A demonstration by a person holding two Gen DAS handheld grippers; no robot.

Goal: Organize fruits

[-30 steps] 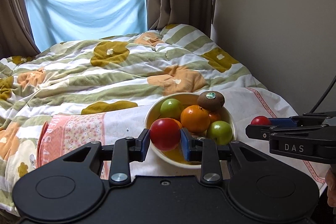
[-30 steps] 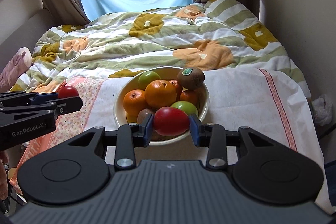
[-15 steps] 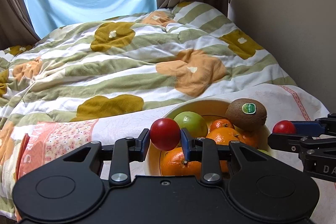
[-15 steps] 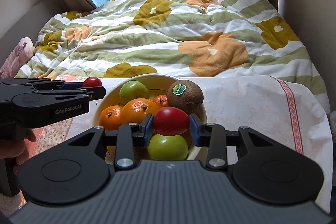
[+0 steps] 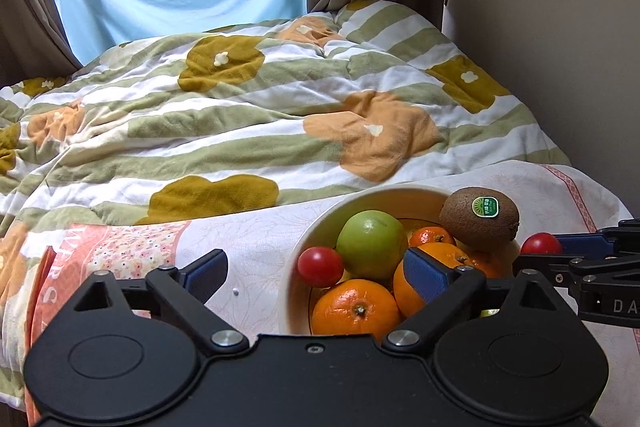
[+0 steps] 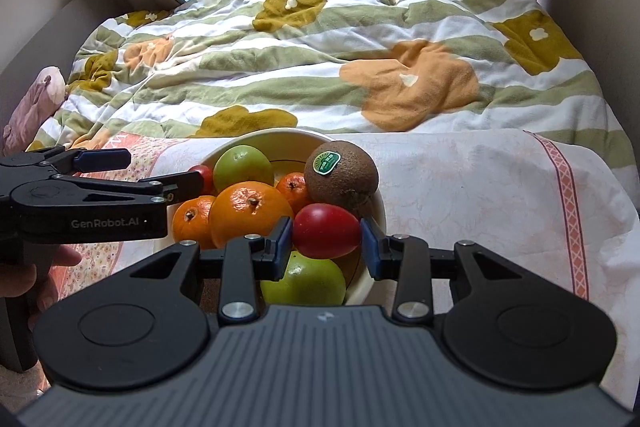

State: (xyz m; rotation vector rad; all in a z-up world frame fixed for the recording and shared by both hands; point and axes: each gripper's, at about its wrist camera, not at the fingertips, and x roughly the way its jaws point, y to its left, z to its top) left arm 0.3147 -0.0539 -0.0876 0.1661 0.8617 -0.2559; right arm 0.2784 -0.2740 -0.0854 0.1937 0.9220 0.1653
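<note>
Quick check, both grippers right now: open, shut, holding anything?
Left gripper: open, jaws have just been opening; the small red fruit lies released in the bowl.
Right gripper: shut on the red fruit, above the bowl.

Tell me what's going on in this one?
A person with a gripper in each hand is putting fruit into the bowl on the bed. The left gripper has just opened its jaws; its small red fruit now sits in the bowl. The right gripper grips a larger red fruit over the bowl.
</note>
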